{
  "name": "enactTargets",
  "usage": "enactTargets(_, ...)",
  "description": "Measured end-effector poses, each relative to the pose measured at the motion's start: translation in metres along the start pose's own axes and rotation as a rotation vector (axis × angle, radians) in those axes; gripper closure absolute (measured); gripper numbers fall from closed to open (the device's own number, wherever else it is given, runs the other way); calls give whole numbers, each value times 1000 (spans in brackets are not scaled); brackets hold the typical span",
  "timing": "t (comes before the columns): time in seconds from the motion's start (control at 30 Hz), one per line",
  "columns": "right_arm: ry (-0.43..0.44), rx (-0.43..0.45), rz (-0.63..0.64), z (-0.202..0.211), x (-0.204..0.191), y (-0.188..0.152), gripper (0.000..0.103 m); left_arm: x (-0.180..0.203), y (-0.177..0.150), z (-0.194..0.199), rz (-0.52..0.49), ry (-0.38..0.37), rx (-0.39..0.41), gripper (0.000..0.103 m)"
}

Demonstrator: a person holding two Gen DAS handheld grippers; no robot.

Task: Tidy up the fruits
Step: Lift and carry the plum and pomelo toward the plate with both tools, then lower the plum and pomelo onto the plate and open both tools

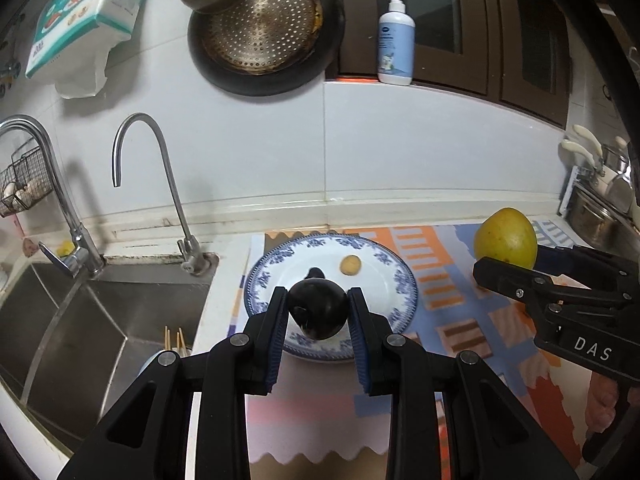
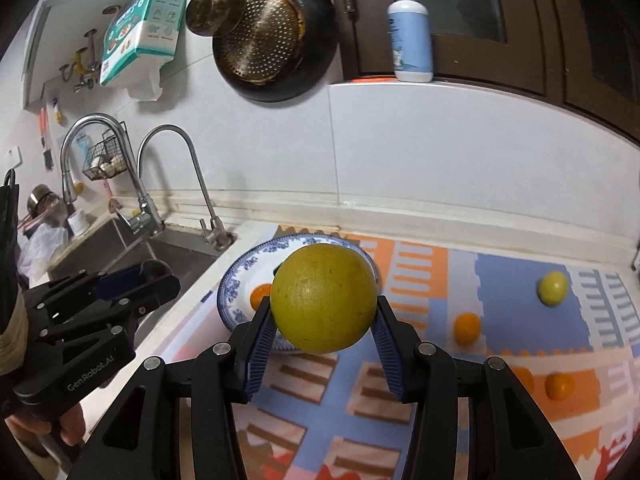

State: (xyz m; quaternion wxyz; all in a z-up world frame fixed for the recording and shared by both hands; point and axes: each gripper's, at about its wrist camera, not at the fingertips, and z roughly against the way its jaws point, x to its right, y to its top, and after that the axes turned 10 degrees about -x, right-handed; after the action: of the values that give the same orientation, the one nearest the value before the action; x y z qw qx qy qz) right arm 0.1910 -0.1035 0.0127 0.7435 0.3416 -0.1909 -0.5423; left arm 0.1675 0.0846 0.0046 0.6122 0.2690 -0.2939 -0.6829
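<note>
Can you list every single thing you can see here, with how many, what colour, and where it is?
plate: one, white with blue rim, on the mat by the sink
small fruits: orange, one on the plate, at least two on the mat
small yellow-green fruit: one, far right on the mat
mat: one, orange, blue and pink, on the counter
taps: two, silver, at the sink
pans: dark and brassy, hanging on the wall
pump bottle: one, white and blue, on the ledge
dark fruit: one, in the left claw
big yellow-green fruit: one, in the right claw
</note>
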Motion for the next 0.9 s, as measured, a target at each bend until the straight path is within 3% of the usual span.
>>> enactTargets(0.47, 7, -84, 12, -71, 6, 41, 54, -25, 31, -69, 0, 5, -93, 74)
enactTargets(0.9, 2, -193, 3, -138, 18, 49, 54, -35, 40, -140, -14, -26, -217, 74)
